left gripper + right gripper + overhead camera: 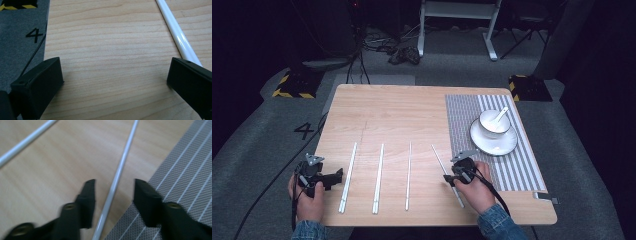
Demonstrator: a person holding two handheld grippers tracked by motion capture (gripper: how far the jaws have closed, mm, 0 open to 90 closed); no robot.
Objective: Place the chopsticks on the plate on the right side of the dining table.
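Four white chopsticks lie on the wooden table (pixel 387 110). My left gripper (pixel 319 175) rests near the front left corner, open wide over bare wood (pixel 115 80). The leftmost chopstick (pixel 348 176) runs just past its right-hand jaw (pixel 176 35). My right gripper (pixel 456 172) is low over the rightmost, slanted chopstick (pixel 439 157). In the right gripper view that chopstick (pixel 122 165) passes between the open jaws of the gripper (pixel 113 192), with gaps on both sides. Two more chopsticks (pixel 378 177) (pixel 408 175) lie between the grippers.
A grey striped placemat (pixel 522 170) covers the table's right side and carries a white plate (pixel 507 145), a bowl (pixel 494 122) and a spoon (pixel 501 115). The mat's edge (pixel 185 170) lies beside the right jaw. Cables, stands and hazard-striped blocks sit on the floor beyond.
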